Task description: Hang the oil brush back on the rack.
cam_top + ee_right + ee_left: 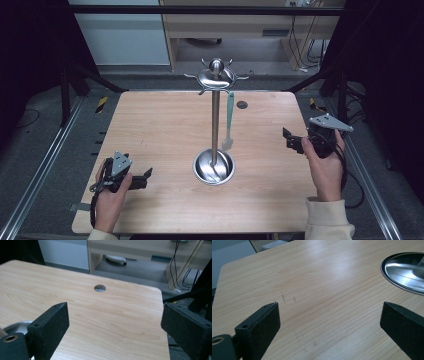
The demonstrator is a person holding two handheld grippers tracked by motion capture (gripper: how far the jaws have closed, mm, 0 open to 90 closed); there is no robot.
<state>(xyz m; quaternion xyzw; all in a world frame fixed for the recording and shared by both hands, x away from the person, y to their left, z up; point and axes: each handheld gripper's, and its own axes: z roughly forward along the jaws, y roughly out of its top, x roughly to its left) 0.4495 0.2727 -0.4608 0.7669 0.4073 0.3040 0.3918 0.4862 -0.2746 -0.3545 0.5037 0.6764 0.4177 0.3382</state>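
Fingers of both grippers stand wide apart with nothing between them: the left gripper (131, 178) rests low near the table's (160, 130) front left, the right gripper (296, 142) hovers by its right edge. At centre stands a steel utensil stand (215, 120), 1 pale green spatula (229, 120) hanging from a hook. Likely next: take the spatula, closing on its handle, lifting straight up off the hook

Lab: dark frame (80, 75) around wooden table (150, 125), floor cables (300, 45).
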